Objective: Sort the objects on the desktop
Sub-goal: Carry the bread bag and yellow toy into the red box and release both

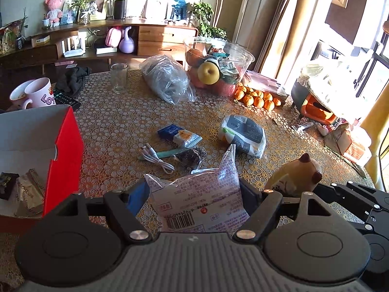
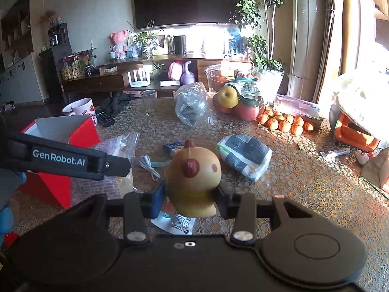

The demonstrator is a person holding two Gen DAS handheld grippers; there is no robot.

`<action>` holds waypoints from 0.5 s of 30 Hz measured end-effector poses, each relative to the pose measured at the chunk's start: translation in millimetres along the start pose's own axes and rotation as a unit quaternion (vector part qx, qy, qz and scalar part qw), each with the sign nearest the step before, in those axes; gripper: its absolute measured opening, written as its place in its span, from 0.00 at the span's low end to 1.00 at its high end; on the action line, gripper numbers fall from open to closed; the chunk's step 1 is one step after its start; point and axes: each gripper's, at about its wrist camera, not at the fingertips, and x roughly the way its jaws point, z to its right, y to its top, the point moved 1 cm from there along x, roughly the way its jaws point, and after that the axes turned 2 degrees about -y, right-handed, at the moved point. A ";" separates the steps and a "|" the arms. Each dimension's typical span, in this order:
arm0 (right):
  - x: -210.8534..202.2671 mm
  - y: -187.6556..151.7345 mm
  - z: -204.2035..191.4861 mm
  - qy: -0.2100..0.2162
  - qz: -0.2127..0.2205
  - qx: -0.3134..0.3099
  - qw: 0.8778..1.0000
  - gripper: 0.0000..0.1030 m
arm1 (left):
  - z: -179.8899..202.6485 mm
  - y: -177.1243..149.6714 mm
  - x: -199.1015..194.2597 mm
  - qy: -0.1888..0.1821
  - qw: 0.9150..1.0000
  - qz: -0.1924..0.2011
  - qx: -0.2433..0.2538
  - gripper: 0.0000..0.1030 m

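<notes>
**A:** so what's each tool got right now?

**B:** left tool (image 1: 195, 194) is clamped on a clear printed snack bag (image 1: 197, 199), barcode end toward the camera, and it's held up off the tabletop (image 1: 116, 121). Right tool (image 2: 190, 194) is squeezed in close on a yellow chick toy (image 2: 193, 177), red comb and cheek spots showing. Toy's also up in the air, with a white printed packet (image 2: 177, 225) lying on the tabletop below it.

**A:** and the box?

**B:** red box (image 1: 64, 155) sits at the left, lid open, just beside the left tool. There's a foil packet (image 1: 30, 189) inside, plus something small and dark I can't make out.

**A:** what's still lying around?

**B:** past the bag: a white cable (image 1: 155, 157), a dark crumpled wrapper (image 1: 190, 155), a blue and white sachet (image 1: 180, 135), and a grey and white pouch (image 1: 243, 133) off to the right. Further back a clear glass (image 1: 119, 76), a crinkly plastic bag (image 1: 166, 80), a clear bowl (image 1: 240, 53) of fruit with a pile of mandarins (image 1: 259, 98) next to it. Two mugs (image 1: 36, 93) and a remote (image 1: 64, 99) at the far left edge.
</notes>
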 end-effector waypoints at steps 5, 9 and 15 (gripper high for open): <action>-13.3 3.7 -23.6 0.023 0.000 -0.008 1.000 0.42 | -18.6 -4.6 -26.8 0.005 1.000 0.006 -0.006 0.76; -21.9 7.9 -46.7 0.041 0.000 -0.022 0.999 0.42 | -38.9 -8.8 -46.5 0.011 1.000 0.009 -0.010 0.76; -32.0 16.2 -84.9 0.069 0.002 -0.047 0.996 0.42 | -79.2 -17.3 -76.3 0.028 0.999 0.016 -0.024 0.76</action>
